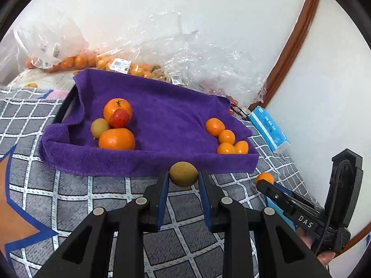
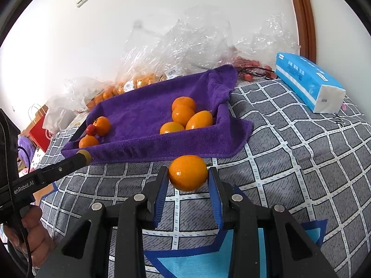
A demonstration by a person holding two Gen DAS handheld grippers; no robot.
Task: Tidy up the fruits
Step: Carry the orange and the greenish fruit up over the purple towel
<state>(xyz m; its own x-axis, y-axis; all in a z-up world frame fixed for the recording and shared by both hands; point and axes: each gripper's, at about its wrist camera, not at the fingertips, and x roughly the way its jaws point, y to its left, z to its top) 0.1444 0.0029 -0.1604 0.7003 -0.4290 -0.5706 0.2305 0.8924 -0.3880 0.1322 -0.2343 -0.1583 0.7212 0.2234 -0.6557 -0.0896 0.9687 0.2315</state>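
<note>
Two fruits in hand, both short of the tray.

Yellow-green fruit (image 1: 183,174): clamped between the blue pads of the left gripper (image 1: 183,178), jaws closed on its two sides. Roundish, slightly wider than tall, its long axis running across from pad to pad. It hangs just above the checked grey bedcover (image 1: 92,192), right at the near edge of the purple towel (image 1: 162,115) that lines the tray.

Small orange citrus (image 2: 187,172): gripped the same way by the right gripper (image 2: 187,178), jaws shut on it, long axis also across the pads. It too sits just before the towel's near edge.

What the move turns on: both drop spots lie straight ahead and a little up over the towel's raised front fold. Inside, the fruits are sorted in two clusters. The left-hand cluster holds two larger oranges (image 1: 117,139), a strawberry (image 1: 119,118) and another yellow-green fruit (image 1: 99,128); the right-hand cluster (image 1: 226,139) is all small orange citrus. Each held fruit is therefore on the side of its own kind: left hand nearer the mixed group, right hand nearer the small citrus. No crossing of arms seems needed.

Pose: both grippers angle downward toward the bed, side by side and apart, each one's tip visible in the other's view.

Beyond the tray: plastic bags of fruit (image 1: 116,62) against the wall, a blue tissue pack (image 2: 308,83) to the right.
</note>
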